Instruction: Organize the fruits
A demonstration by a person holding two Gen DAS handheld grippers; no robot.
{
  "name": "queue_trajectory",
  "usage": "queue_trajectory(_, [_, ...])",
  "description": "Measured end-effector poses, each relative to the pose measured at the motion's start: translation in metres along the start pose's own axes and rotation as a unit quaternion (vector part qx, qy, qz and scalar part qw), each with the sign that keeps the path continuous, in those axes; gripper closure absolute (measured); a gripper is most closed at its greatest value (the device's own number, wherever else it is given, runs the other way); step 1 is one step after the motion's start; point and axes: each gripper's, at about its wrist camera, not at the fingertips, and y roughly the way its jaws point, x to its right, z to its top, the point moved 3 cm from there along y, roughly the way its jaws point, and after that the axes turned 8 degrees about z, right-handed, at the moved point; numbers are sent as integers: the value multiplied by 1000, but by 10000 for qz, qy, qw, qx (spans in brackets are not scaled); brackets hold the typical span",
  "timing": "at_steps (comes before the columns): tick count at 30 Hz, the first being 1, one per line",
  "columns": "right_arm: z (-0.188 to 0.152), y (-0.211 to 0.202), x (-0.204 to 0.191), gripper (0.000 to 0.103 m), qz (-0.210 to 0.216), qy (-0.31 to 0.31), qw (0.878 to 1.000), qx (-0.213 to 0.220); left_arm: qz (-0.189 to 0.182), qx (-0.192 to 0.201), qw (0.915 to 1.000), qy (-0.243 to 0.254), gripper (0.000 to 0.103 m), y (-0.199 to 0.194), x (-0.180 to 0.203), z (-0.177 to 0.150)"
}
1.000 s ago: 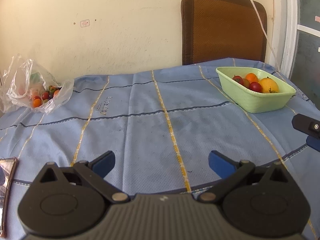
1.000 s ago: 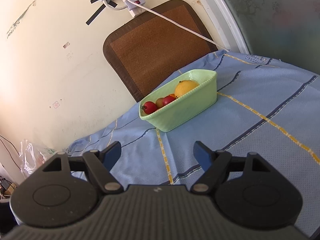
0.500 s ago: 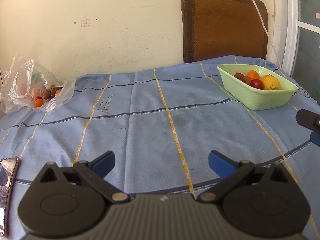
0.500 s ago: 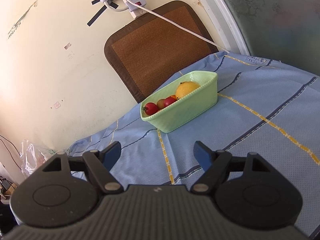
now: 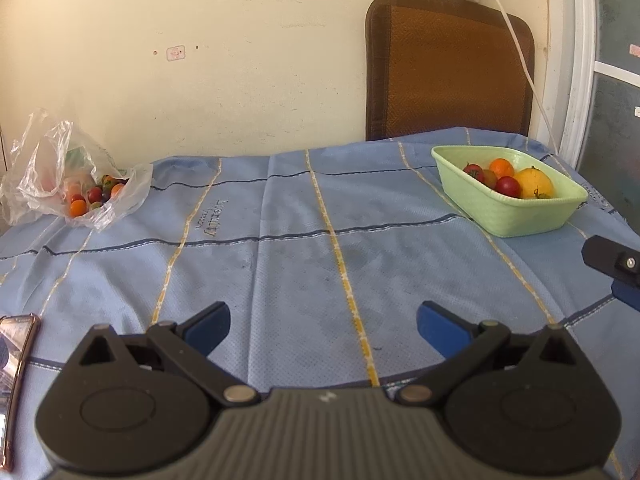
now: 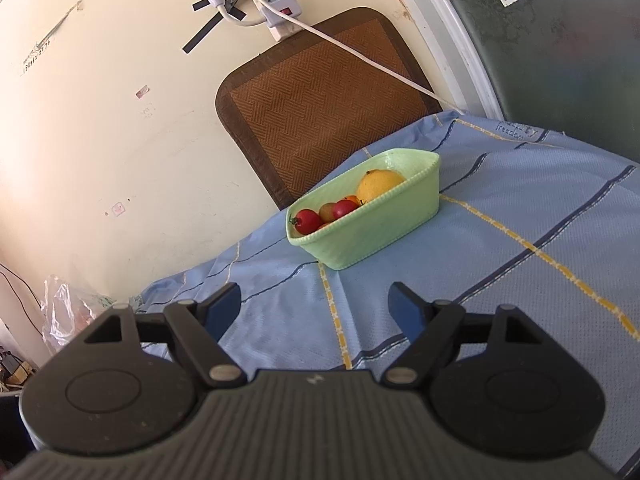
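Blue cloth: a light blue tablecloth (image 5: 280, 264) with yellow and dark stripes covers the table; both hand-held grippers hang over it.
Left hand-held gripper (image 5: 323, 322): released, its blue fingers (image 5: 208, 324) spread wide with only bare cloth between them; it holds and touches nothing.
Right hand-held gripper (image 6: 314, 308): also released, jaws wide apart, nothing between the blue fingers (image 6: 406, 312); the striped cloth shows through the gap. Its tip enters the left wrist view at 3 o'clock.
Green basket (image 5: 520, 220): pale green plastic, at 2 o'clock in the left wrist view and at 12 o'clock, just past the fingers, in the right wrist view; it stands well apart from both grippers.
Fruits in basket: a large yellow fruit (image 6: 378, 184), red cherry tomatoes (image 6: 307, 221) and a small orange one (image 5: 502, 168), all lying inside it.
Plastic bag (image 5: 60, 176): clear and crumpled, at 10 o'clock in the left wrist view by the far table edge, with more small red and orange tomatoes (image 5: 86, 200) in its open mouth.
Phone (image 5: 14, 360): flat on the table at 8 o'clock in the left wrist view, cut by the frame edge.
Chair back (image 5: 448, 68): brown woven, behind the table at 1 o'clock, against the cream wall.
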Motion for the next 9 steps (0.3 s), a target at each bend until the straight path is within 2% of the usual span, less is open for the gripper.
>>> queue_trajectory(9, [0, 0, -4, 19, -41, -196, 9998, 58, -194, 3, 9998, 40, 0, 0, 5, -1])
